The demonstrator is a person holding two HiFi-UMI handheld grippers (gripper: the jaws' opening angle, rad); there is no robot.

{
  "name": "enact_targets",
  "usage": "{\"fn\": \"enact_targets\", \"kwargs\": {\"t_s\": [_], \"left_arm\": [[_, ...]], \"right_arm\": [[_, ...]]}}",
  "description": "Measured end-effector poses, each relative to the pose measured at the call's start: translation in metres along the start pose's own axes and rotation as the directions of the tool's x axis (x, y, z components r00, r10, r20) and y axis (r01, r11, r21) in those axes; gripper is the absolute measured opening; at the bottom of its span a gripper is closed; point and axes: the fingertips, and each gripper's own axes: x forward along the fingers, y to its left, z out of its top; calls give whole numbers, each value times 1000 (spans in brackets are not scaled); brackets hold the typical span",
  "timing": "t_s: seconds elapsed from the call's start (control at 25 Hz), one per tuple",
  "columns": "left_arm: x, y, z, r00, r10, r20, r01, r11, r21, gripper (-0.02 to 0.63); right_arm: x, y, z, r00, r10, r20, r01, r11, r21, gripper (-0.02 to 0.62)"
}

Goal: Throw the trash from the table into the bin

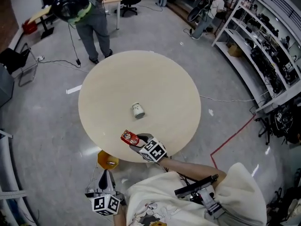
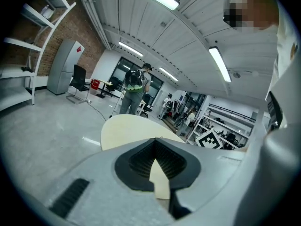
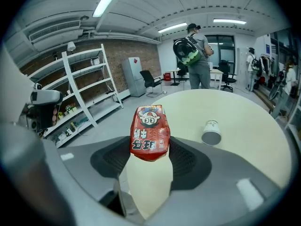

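Right gripper view pretty much tells the story: the right claw [image 3: 150, 157] has its jaws spread fairly wide and clamped on the bottom end of a red carton [image 3: 150, 131], with most of it sticking out past the pads. In the head view the carton is at the lower edge of the round table [image 1: 155, 79], a bit left of center. The left claw [image 2: 157, 168] has only a narrow gap between its jaws and nothing in it. It hangs at the bottom left of the head view.

My guess on handling: the carton looks dented, so it's light and soft, probably empty. Squeeze too hard and it'll crumple or pop out, so a grip across the flat sides near the base seems right. The white cup [image 1: 137, 110] lying on its side mid-table will likely roll if nudged, so I'd take it across the body.

Room-wise, an orange bucket [image 1: 107, 160], which I take for the bin, sits on the floor just off the table's lower-left edge, near the left claw. Open floor all round. A person [image 1: 91, 18] stands well off at the upper left, and shelves [image 1: 268, 51] run along the right.
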Motion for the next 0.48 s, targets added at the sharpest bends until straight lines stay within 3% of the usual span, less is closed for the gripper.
{"fn": "enact_targets", "kwargs": {"t_s": [0.2, 0.48], "left_arm": [[-29, 28, -13, 998, 56, 7, -56, 997, -52, 5], [-58, 66, -40, 993, 120, 2, -118, 984, -135, 5]], "right_arm": [[25, 49, 1, 993, 96, -66, -103, 989, -104, 264], [50, 106, -19, 960, 200, -194, -240, 947, -212, 264]]}}
